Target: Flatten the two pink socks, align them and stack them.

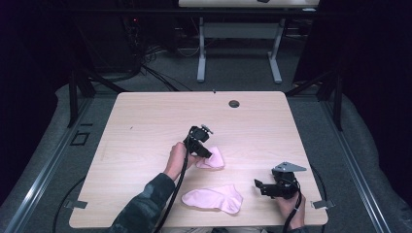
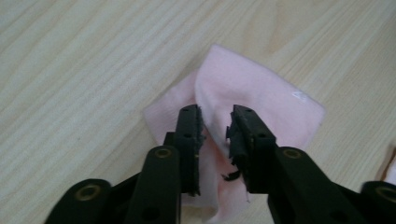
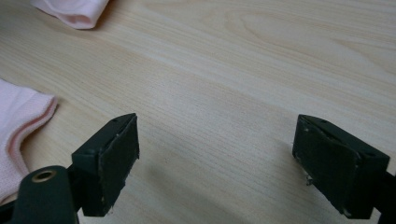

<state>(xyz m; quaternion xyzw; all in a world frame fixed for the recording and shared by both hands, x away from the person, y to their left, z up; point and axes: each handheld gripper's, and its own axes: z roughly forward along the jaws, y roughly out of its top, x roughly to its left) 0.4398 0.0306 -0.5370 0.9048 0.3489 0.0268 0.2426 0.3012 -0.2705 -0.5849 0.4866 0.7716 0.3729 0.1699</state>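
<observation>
Pink folded sock (image 2: pixel 261 100) sits pinched in my left gripper (image 2: pixel 215 121) near the table's (image 1: pixel 145 116) centre; my right gripper (image 3: pixel 215 163), jaws spread empty, waits by the near right corner.

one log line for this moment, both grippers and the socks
left gripper: jaws nearly shut around fold of far pink sock | right gripper: open over bare table | near pink sock: flat, untouched
</observation>
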